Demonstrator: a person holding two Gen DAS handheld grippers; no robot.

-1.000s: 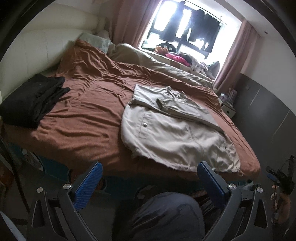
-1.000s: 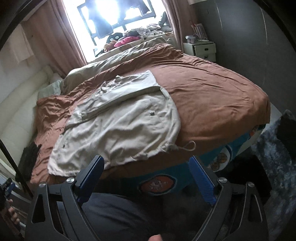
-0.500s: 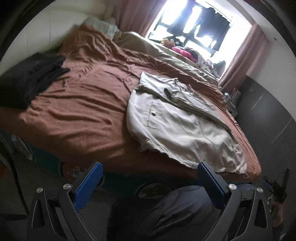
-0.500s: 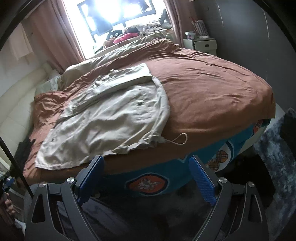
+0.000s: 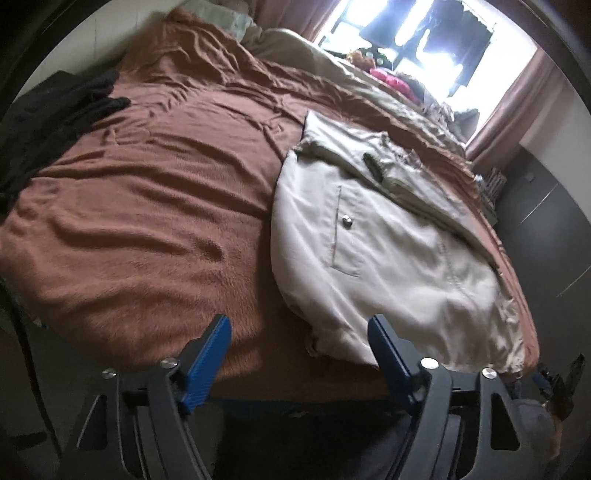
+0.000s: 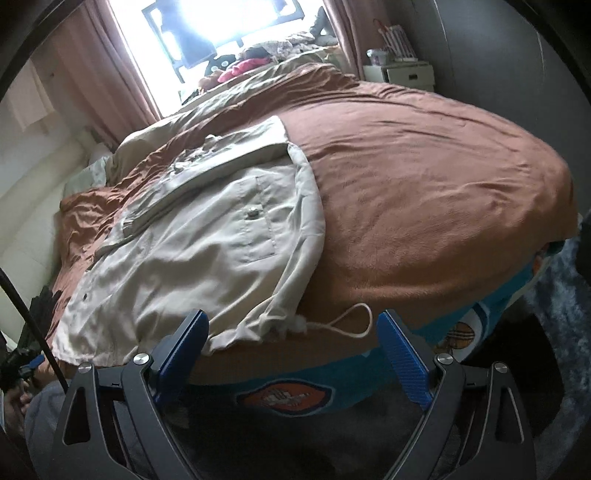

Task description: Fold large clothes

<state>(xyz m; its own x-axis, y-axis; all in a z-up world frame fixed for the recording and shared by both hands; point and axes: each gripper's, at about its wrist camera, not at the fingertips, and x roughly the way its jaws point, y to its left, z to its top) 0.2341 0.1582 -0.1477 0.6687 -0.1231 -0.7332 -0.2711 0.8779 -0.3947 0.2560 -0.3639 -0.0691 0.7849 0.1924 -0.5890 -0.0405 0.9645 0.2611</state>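
Note:
A beige jacket lies spread on the brown bedspread, its sleeves folded across the upper part, its hem at the near bed edge. It also shows in the right wrist view, with a white drawstring loop at the hem. My left gripper is open and empty, just short of the hem's left corner. My right gripper is open and empty, with the hem's right corner and the drawstring between its fingers.
A pile of black clothes lies at the bed's left side. A beige duvet and more clothes lie by the bright window. A white nightstand stands at the far right. A grey rug covers the floor on the right.
Both grippers have moved forward and down toward the jacket's hem at the bed edge. Both stay open and empty. The jacket has not moved.

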